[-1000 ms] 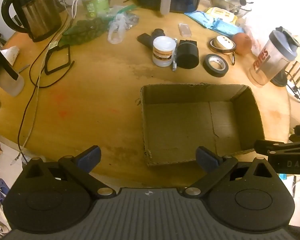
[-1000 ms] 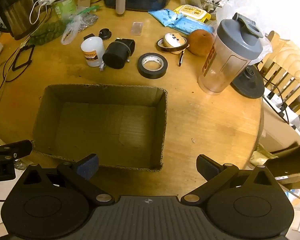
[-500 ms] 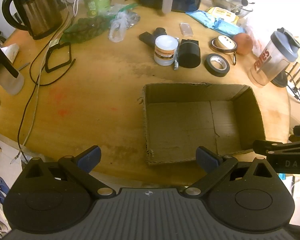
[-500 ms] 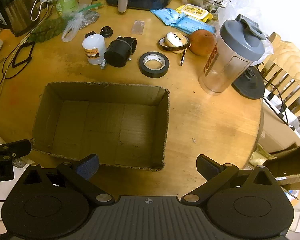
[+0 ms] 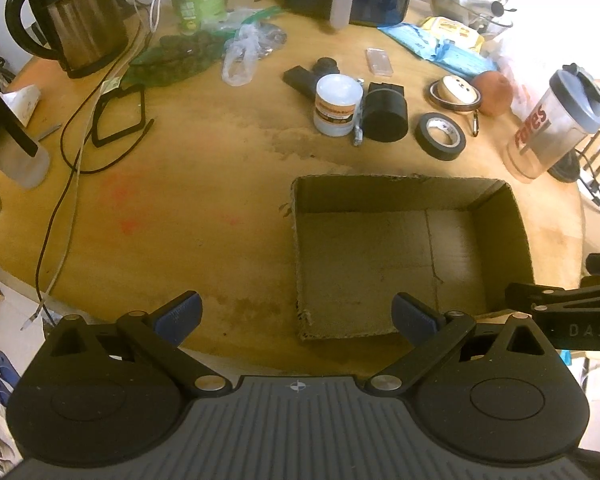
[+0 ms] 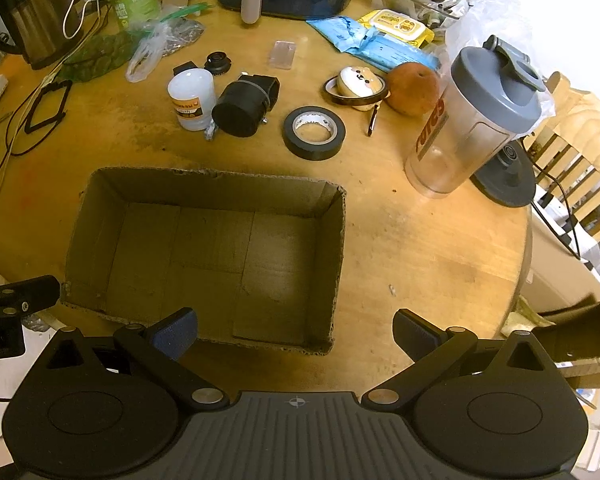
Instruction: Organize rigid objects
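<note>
A: Surveying: cardboard box [image 6: 204,256] sits mid-frame, empty; tape roll [image 6: 314,132] lies above it.

B: Right gripper [image 6: 296,334] and left gripper [image 5: 296,318] hold nothing, jaws spread wide. Approach the roll from above, straddling its rim.

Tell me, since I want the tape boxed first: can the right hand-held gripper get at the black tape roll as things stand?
Probably yes. The right hand-held gripper is open and holds nothing, and the black tape roll lies flat on the table beyond the cardboard box, with clear space around it. The gripper would only need to pass over the empty box.
</note>
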The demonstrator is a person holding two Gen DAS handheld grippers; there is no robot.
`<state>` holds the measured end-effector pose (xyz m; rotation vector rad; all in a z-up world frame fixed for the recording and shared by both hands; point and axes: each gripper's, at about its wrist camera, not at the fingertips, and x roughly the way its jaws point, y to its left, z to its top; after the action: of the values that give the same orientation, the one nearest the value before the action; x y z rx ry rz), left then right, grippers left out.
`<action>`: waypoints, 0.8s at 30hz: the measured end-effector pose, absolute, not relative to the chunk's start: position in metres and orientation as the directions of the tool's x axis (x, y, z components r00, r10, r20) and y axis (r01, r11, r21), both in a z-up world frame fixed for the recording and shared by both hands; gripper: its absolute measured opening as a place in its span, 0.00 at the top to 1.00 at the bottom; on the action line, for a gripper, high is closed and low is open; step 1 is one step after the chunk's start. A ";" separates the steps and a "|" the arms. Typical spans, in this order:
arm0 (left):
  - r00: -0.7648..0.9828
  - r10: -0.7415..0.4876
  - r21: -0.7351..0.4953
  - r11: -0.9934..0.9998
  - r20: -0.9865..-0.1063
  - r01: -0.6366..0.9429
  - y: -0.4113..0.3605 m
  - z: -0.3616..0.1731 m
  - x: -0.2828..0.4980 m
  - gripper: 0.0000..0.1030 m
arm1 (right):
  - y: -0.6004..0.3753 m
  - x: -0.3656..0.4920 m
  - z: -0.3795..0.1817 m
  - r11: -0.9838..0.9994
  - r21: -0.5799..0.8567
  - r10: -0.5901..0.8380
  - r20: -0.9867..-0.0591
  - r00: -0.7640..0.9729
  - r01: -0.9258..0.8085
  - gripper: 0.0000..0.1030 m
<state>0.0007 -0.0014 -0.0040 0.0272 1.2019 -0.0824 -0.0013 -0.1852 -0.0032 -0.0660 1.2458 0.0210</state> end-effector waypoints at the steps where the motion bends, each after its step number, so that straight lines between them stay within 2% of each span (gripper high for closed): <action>1: 0.357 -0.052 -0.025 0.996 -0.933 0.080 -0.001 -0.004 0.002 0.00 | -0.185 0.000 -0.003 0.998 -0.038 -0.020 -0.948 0.318 -0.053 0.00; 24: 0.327 -0.111 -0.089 0.993 -0.938 0.081 -0.013 -0.011 0.029 0.00 | -0.208 0.028 -0.011 0.998 0.004 0.022 -0.950 0.311 -0.058 0.00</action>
<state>0.0294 -0.0126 -0.0111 -0.0282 1.2313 -0.1256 0.0278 -0.2084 -0.0109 -0.0335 1.2531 0.0527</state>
